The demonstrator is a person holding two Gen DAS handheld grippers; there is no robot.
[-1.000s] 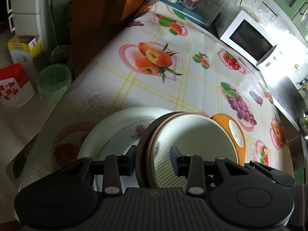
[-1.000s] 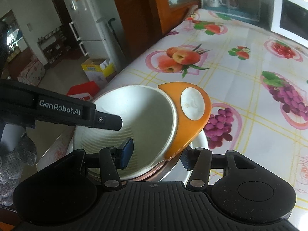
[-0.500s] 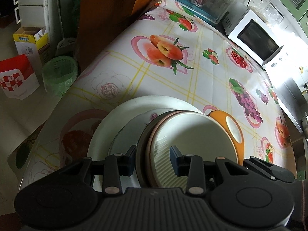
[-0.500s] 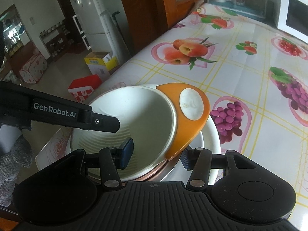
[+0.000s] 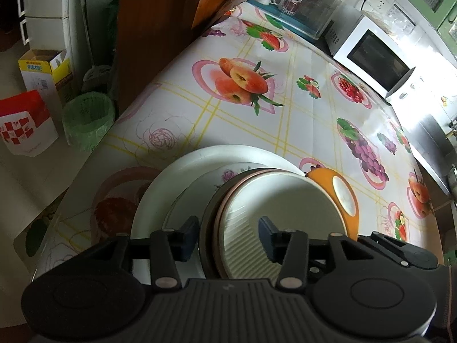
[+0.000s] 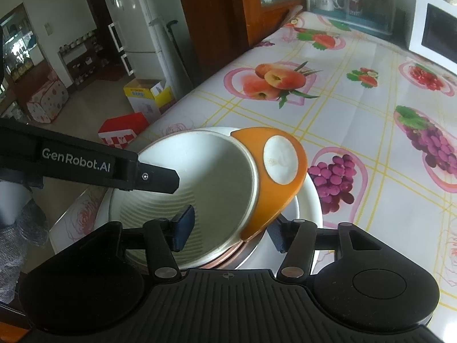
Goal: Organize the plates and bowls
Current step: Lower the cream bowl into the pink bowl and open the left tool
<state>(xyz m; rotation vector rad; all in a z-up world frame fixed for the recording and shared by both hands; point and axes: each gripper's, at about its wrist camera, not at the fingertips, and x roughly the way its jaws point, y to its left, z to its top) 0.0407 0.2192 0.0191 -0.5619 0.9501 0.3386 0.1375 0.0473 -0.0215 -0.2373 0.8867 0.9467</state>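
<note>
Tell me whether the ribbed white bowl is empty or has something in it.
Empty. Both wrist views show the ribbed white bowl's bare inside, ridges visible; the orange dish rests on its rim, not inside.

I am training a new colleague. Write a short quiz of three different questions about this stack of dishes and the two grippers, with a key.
1. True or false: the orange dish lies flat on the tablecloth, apart from the stack.
2. Which lies lowest in the stack? A) white ribbed bowl B) large white plate C) orange dish
3. Fill in: both the left gripper and the right gripper straddle the stack's ____.

Key: 1 false, it leans on the bowl's rim; 2 B; 3 rim.
</note>
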